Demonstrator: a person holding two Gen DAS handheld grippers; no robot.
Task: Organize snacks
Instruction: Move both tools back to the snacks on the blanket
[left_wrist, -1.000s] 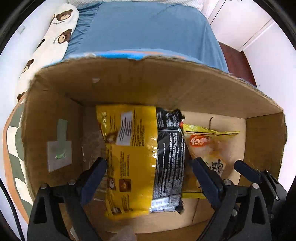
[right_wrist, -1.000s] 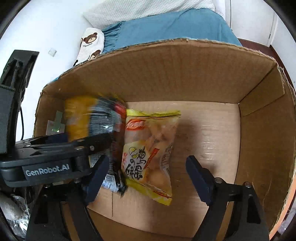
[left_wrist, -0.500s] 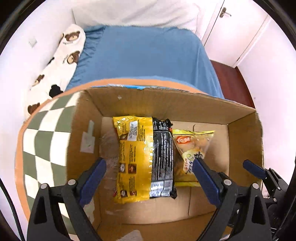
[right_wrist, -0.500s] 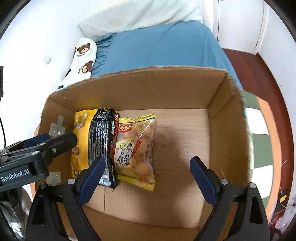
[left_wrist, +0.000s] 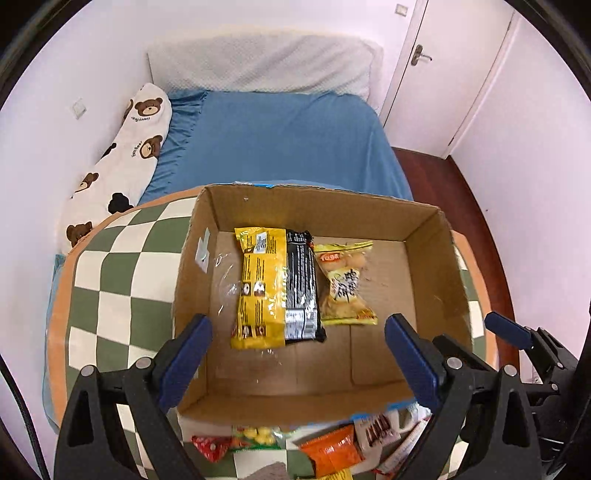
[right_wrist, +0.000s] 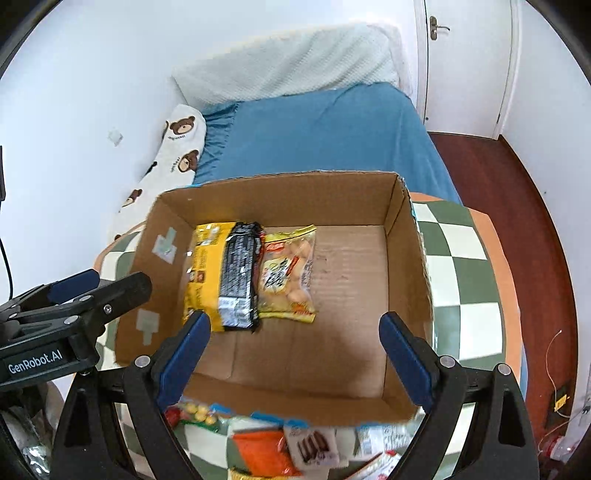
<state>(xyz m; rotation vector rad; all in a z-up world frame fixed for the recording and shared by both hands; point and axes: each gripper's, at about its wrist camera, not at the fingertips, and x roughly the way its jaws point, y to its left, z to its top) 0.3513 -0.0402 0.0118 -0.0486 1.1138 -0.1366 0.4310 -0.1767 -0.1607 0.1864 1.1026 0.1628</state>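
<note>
An open cardboard box (left_wrist: 432, 258) (right_wrist: 406, 251) stands on a round green-and-white checkered table (left_wrist: 110, 280) (right_wrist: 465, 266). On its floor lie three packets side by side: a yellow packet (left_wrist: 260, 291) (right_wrist: 201, 273), a black packet (left_wrist: 301, 288) (right_wrist: 238, 273), and a clear yellow-edged snack bag (left_wrist: 345, 284) (right_wrist: 288, 277). My left gripper (left_wrist: 295, 354) hovers open above the box's near side, nothing between its fingers. My right gripper (right_wrist: 295, 350) is likewise open and empty over the box. Loose snack packets (left_wrist: 332, 446) (right_wrist: 280, 446) lie on the table in front of the box.
Behind the table is a bed with a blue sheet (left_wrist: 280, 144), a bear-print pillow (left_wrist: 122, 158) and a white pillow (left_wrist: 258, 62). A white door (left_wrist: 443, 74) and dark red floor (right_wrist: 517, 221) are at right. The left gripper's body (right_wrist: 70, 317) shows in the right wrist view.
Both grippers have risen and pulled back out of the box; the whole box, table and loose snacks in front have come into view. The three packets stay on the box floor.
</note>
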